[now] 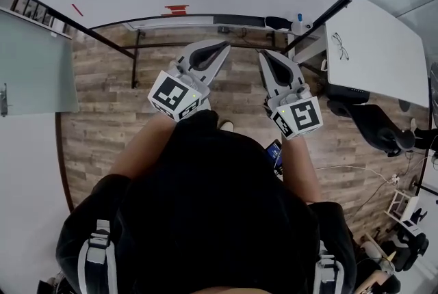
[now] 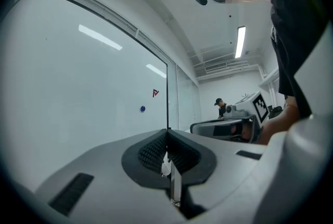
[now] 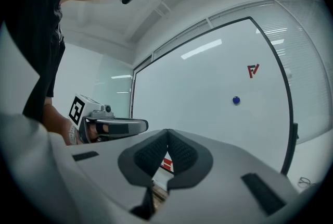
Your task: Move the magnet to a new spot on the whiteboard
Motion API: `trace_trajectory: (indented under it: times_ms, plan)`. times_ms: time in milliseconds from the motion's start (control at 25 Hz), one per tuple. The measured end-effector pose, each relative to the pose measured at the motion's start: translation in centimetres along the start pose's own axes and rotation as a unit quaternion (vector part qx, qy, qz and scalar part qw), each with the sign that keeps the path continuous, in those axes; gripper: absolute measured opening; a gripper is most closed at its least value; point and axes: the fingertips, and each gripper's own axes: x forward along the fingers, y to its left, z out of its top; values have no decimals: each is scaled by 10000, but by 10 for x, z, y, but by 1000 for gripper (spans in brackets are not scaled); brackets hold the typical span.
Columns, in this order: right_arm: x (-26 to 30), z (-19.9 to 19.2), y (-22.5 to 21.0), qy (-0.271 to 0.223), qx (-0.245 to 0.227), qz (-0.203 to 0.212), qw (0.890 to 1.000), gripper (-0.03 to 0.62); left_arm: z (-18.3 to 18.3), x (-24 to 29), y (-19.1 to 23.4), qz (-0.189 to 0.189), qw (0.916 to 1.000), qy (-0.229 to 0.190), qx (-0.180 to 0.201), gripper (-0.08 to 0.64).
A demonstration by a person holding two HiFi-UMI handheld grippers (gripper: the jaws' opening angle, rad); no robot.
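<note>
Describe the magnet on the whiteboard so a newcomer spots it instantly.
Find the big black-framed whiteboard on the wall. Toward its right side in the right gripper view, just below and left of a small red mark, sits the magnet. It is the only round blue dot on the board.

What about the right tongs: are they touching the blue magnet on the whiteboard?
Apart. The right gripper view shows the right tongs shut on nothing, with the blue magnet stuck on the whiteboard well beyond their tips.
</note>
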Motion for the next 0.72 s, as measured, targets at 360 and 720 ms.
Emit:
trace_trajectory:
  times_ms: [360,720]
  plan:
    - [56,3,-44,112,-121,-537,9984,0,6,40,58,-290,9996,-76,-4,5]
    - [98,-3,-82,335,-190,-1169,9924,0,4,73,109,-651,9977,-144,-101,5]
